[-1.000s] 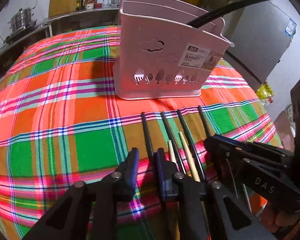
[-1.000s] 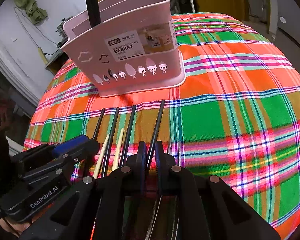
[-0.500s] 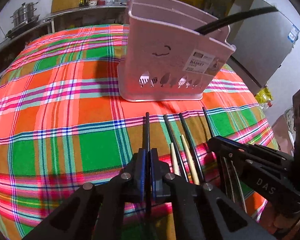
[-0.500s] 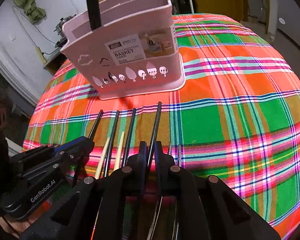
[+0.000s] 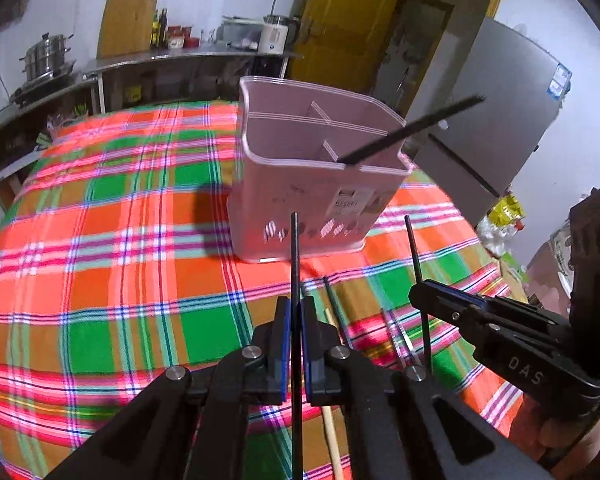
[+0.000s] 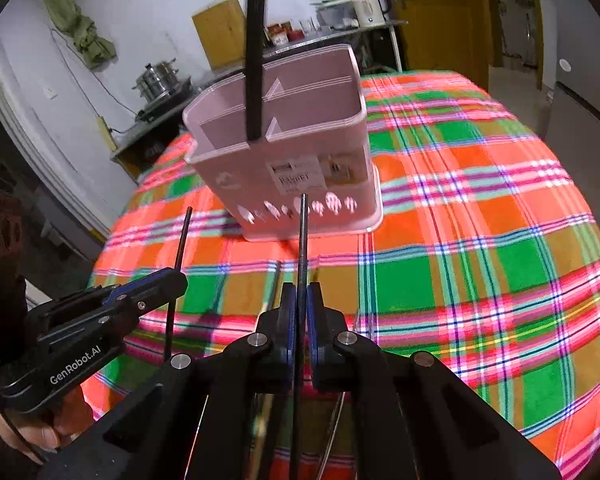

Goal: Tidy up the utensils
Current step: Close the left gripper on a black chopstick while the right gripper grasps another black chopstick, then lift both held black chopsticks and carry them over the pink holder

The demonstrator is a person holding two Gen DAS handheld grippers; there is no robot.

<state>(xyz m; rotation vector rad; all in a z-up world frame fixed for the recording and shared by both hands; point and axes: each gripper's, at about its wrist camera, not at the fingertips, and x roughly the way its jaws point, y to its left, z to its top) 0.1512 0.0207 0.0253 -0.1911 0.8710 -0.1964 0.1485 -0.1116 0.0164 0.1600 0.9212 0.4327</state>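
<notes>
We see a counter draped in a bright orange, green and pink plaid cloth, in a kitchen with a steel shelf along the far wall, a steamer pot, a kettle, a yellow door and a grey fridge at right. A pink utensil basket stands mid-counter, black chopsticks leaning in a near compartment. Our left tool is clamped on one black chopstick, raised off the cloth. Our right tool pinches another black chopstick. Loose chopsticks lie on the cloth between them.
</notes>
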